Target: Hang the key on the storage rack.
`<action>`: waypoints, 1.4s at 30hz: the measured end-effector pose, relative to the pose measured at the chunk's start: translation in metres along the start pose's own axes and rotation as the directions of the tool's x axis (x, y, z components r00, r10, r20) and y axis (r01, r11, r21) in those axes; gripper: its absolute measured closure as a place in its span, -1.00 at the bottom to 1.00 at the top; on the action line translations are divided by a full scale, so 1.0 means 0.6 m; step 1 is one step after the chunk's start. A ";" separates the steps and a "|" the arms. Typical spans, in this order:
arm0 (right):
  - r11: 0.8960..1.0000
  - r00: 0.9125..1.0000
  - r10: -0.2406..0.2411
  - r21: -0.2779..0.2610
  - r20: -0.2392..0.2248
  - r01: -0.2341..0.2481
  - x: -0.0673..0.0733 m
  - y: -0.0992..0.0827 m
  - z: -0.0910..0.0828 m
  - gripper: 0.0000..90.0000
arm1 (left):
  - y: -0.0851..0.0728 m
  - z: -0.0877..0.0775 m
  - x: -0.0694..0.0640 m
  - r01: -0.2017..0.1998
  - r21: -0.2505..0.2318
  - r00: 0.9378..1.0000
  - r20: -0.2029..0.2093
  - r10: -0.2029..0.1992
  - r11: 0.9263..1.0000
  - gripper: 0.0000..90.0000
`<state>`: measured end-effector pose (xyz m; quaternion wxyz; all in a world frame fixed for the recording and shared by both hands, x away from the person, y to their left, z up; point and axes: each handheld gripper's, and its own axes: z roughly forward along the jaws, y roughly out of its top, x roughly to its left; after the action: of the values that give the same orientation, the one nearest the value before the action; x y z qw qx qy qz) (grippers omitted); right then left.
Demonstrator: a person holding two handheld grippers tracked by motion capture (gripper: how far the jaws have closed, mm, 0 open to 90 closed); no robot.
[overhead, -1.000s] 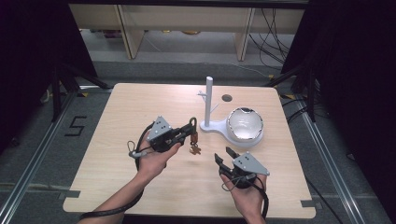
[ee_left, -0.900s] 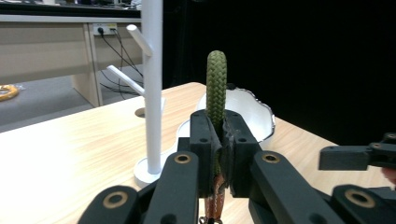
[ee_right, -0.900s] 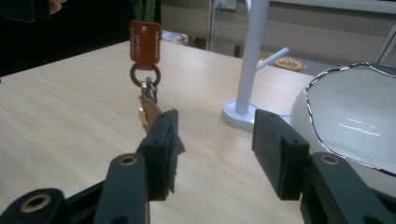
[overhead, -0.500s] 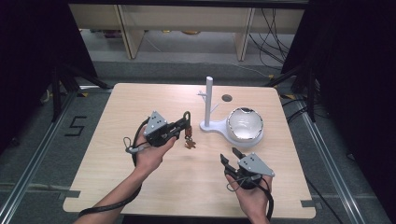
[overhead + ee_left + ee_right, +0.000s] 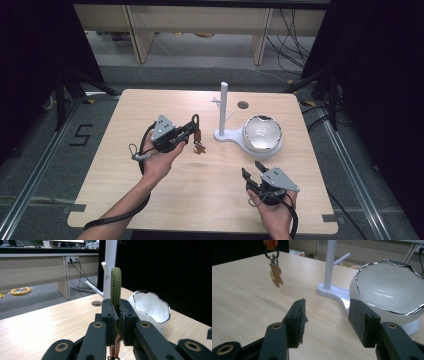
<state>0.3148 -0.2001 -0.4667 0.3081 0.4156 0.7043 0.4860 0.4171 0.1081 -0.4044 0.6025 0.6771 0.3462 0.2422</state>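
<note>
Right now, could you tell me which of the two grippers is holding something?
The left gripper: its jaws are shut on the green loop of a keyring. The right gripper has just been opening, with nothing between its jaws.

Braided green cord [image 5: 115,287], glossy white bowl [image 5: 262,133] (silvery rim), matt wood-grain table [image 5: 210,195]

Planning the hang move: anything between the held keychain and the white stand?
Nothing: in the high view, bare table separates the keychain, clamped in the left gripper, from the white stand.
</note>
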 end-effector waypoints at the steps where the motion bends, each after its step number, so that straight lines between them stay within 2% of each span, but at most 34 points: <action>1: 1.000 1.000 -0.003 0.007 0.010 0.003 -0.002 -0.001 -0.002 0.07 | 0.001 0.001 0.001 0.002 -0.003 1.000 -0.003 -0.002 1.000 0.85; 2: 1.000 0.999 -0.021 -0.004 0.029 0.022 -0.006 -0.003 -0.003 0.07 | 0.002 0.001 0.002 -0.001 -0.003 1.000 -0.005 0.001 1.000 0.85; 3: 1.000 1.000 0.011 -0.004 0.010 -0.011 -0.006 -0.006 -0.001 0.06 | 0.003 0.001 0.002 0.000 -0.004 1.000 -0.007 0.000 1.000 0.85; 4: 1.000 1.000 0.023 0.004 0.021 -0.023 -0.006 -0.008 -0.003 0.06 | 0.004 0.001 0.003 0.000 -0.006 1.000 -0.010 0.000 1.000 0.85; 6: 1.000 1.000 0.024 0.017 0.018 -0.024 -0.008 -0.013 -0.003 0.05 | 0.005 0.001 0.004 -0.006 -0.005 1.000 -0.016 0.006 1.000 0.85; 8: 1.000 0.999 0.018 0.006 0.028 -0.018 -0.009 -0.018 -0.001 0.04 | 0.006 0.002 0.006 -0.010 -0.008 1.000 -0.024 0.010 1.000 0.85; 9: 1.000 0.999 0.023 0.019 0.022 -0.024 -0.009 -0.019 -0.002 0.04 | 0.007 0.003 0.006 -0.008 -0.010 1.000 -0.027 0.008 1.000 0.85; 11: 0.999 0.999 0.033 0.006 0.010 -0.033 -0.009 -0.023 0.001 0.03 | 0.008 0.006 0.009 -0.011 -0.010 0.999 -0.035 0.010 1.000 0.85; 13: 1.000 1.000 0.019 0.014 0.021 -0.019 -0.010 -0.024 -0.001 0.03 | 0.010 0.008 0.010 -0.019 -0.008 0.999 -0.042 0.018 1.000 0.85; 17: 0.999 0.999 0.033 0.013 0.020 -0.033 -0.011 -0.026 -0.002 0.03 | 0.012 0.014 0.013 -0.028 -0.011 0.998 -0.059 0.027 1.000 0.85; 18: 0.999 0.999 0.044 0.008 0.004 -0.044 -0.010 -0.026 -0.001 0.03 | 0.012 0.015 0.013 -0.027 -0.010 0.998 -0.062 0.027 1.000 0.85; 20: 0.999 0.999 0.044 0.014 0.022 -0.044 -0.009 -0.026 -0.003 0.03 | 0.012 0.018 0.015 -0.035 -0.007 0.997 -0.070 0.035 0.999 0.85; 23: 0.999 0.999 0.033 0.010 0.025 -0.033 -0.009 -0.026 -0.003 0.03 | 0.012 0.024 0.017 -0.037 -0.004 0.996 -0.080 0.036 0.999 0.85; 24: 0.999 0.999 0.042 0.012 0.021 -0.043 -0.008 -0.025 -0.003 0.03 | 0.012 0.026 0.018 -0.040 -0.002 0.996 -0.082 0.040 0.999 0.85; 25: 0.997 0.997 0.077 0.021 0.028 -0.077 -0.003 -0.025 -0.005 0.02 | 0.012 0.028 0.018 -0.036 -0.002 0.996 -0.083 0.035 0.999 0.85; 26: 0.999 0.999 0.033 0.008 0.019 -0.033 -0.008 -0.025 -0.002 0.02 | 0.013 0.029 0.018 -0.034 -0.002 0.996 -0.084 0.034 0.999 0.85; 35: 0.999 0.999 0.036 0.001 0.017 -0.036 -0.007 -0.025 0.000 0.02 | 0.023 0.038 0.020 -0.051 -0.005 0.994 -0.092 0.050 0.999 0.85; 42: 0.999 0.999 0.037 0.000 0.013 -0.037 -0.006 -0.025 0.000 0.02 | 0.023 0.049 0.022 -0.046 -0.003 0.993 -0.108 0.046 0.999 0.85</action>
<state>0.3122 -0.2062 -0.4808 0.3037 0.4315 0.6946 0.4889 0.4500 0.0984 -0.3967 0.5790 0.6693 0.3617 0.2931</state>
